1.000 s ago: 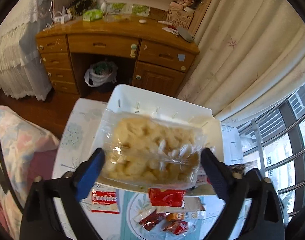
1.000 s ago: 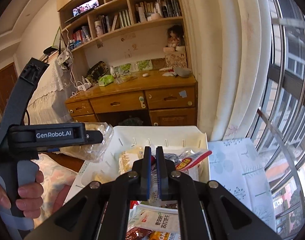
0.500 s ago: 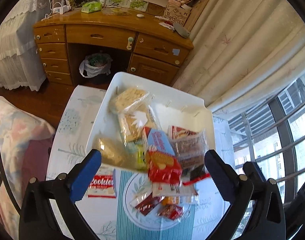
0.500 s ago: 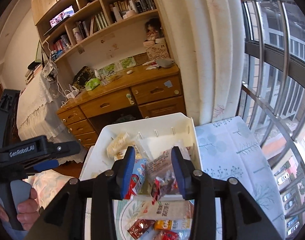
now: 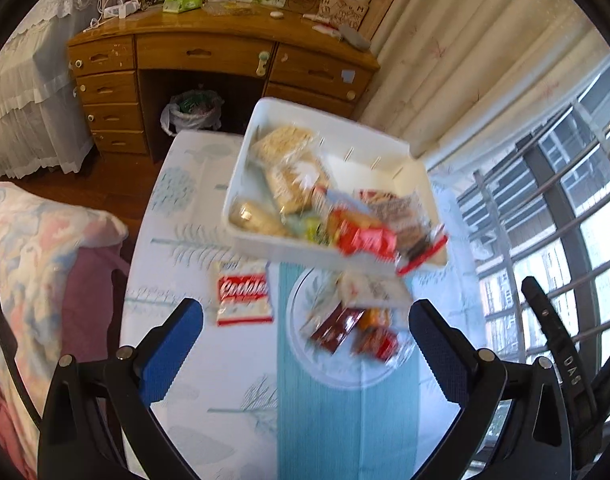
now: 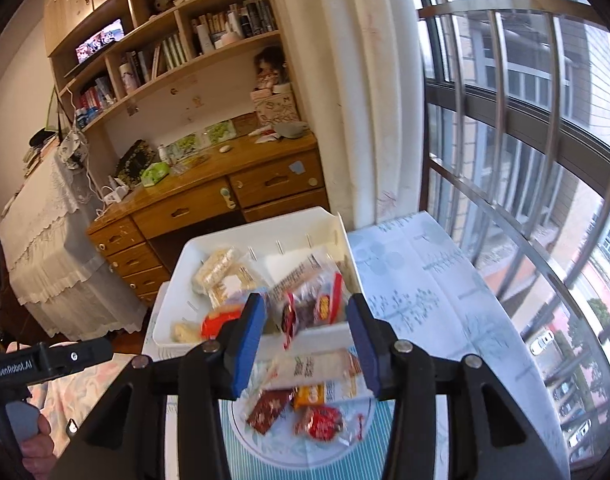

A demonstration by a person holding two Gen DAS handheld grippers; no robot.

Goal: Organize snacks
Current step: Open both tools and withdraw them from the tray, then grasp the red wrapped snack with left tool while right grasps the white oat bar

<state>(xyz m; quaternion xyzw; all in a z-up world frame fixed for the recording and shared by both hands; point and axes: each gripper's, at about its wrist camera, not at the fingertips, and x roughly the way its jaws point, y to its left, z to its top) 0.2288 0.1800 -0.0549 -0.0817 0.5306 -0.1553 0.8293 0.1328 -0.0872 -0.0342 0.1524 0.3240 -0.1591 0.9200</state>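
Note:
A white bin (image 5: 261, 120) on the table holds several snack packs, among them a pale cracker bag (image 5: 283, 144) and a red pack (image 5: 365, 238); the bin also shows in the right wrist view (image 6: 177, 308). A plate (image 5: 369, 372) in front of it carries more small packs. A red-and-white cookie bag (image 5: 244, 294) lies left of the plate. My left gripper (image 5: 305, 344) is open and empty, above the table's near side. My right gripper (image 6: 307, 342) is open and empty, hovering over the bin's front edge and the plate (image 6: 265, 440).
The table has a pale leaf-print cloth (image 5: 185, 208) with a teal runner (image 5: 345, 432). A wooden desk (image 5: 209, 52) stands behind, with a bagged bin (image 5: 193, 112) under it. A curtain and barred window (image 6: 525, 200) are at the right. A patterned cushion (image 5: 37, 256) lies left.
My left gripper let go of the clear cracker bag into the bin and drew back toward me. My right gripper opened from shut and also pulled back.

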